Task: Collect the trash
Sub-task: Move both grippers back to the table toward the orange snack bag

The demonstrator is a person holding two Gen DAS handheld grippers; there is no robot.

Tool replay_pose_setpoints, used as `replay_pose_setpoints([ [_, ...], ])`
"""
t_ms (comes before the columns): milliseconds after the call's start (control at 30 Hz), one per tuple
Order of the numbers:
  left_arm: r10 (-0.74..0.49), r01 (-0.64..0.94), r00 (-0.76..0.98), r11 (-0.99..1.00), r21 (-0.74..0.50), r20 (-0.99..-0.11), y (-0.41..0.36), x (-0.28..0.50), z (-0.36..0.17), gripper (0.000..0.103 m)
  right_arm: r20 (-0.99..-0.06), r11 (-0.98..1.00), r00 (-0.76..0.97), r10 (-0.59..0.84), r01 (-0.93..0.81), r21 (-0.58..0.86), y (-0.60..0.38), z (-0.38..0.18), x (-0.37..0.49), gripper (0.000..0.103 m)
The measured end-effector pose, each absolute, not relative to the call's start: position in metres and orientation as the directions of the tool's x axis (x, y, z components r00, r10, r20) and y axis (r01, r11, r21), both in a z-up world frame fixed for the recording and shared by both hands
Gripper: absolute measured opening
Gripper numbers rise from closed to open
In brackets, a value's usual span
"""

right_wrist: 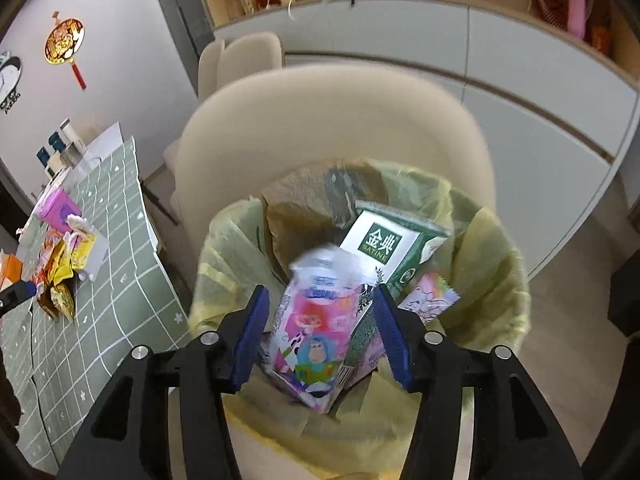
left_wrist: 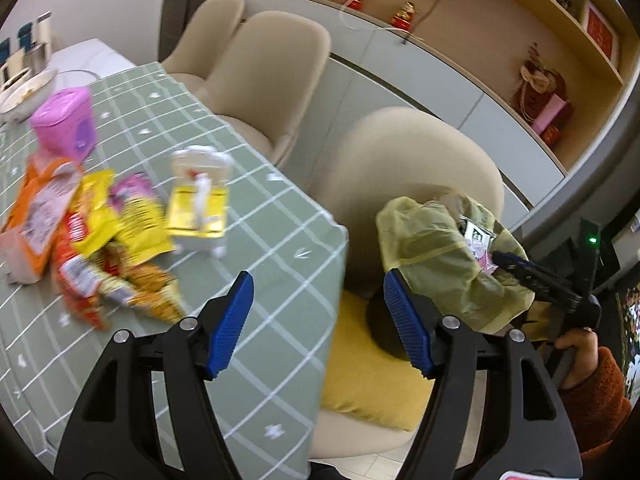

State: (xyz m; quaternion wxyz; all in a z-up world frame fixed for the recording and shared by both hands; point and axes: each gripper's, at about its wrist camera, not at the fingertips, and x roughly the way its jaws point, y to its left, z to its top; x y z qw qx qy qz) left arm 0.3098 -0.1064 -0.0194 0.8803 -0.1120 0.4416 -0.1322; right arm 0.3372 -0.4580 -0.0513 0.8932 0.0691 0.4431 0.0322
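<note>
My right gripper (right_wrist: 320, 334), jaws wide, brackets a glossy pink cartoon-printed carton (right_wrist: 316, 336) over the yellow-green film-lined bin (right_wrist: 496, 264); contact is unclear. My left gripper (left_wrist: 320, 324) gapes empty beside crinkled foil snack wrappers (left_wrist: 104, 240) on the green checked tablecloth (left_wrist: 256, 216).

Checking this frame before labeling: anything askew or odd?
Yes. The bin sits on a chair seat rather than the floor. A pink carton sits tilted between the right gripper's open fingers, over the bin; whether it is falling I can't tell. Wrappers lie jumbled on the table. Nothing spilled.
</note>
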Motion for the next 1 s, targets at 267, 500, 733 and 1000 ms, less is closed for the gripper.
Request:
replay_pose_setpoints([
  [267, -0.308, 0.075, 0.596, 0.941, -0.33, -0.742, -0.045, 0.28, -0.015, 0.064, -0.721, 0.984, 0.677, 0.149, -0.026, 0.178, -0.414, -0.006, 0.296, 0.051],
  [500, -0.238, -0.016, 0.639, 0.946, -0.322, -0.731, 0.032, 0.248, -0.015, 0.064, -0.656, 0.97, 0.716, 0.238, -0.14, 0.2, -0.337, 0.016, 0.267, 0.051],
  [733, -0.145, -0.169, 0.655, 0.929, -0.33, -0.742, 0.11, 0.226, -0.036, 0.064, -0.675, 0.954, 0.676, 0.295, -0.245, 0.172, -0.257, 0.014, 0.26, 0.051],
  [1000, -0.132, -0.219, 0.663, 0.907, -0.36, -0.737, 0.153, 0.213, -0.048, 0.064, -0.692, 0.926, 0.631, 0.351, -0.342, 0.158, -0.203, 0.004, 0.253, 0.051],
])
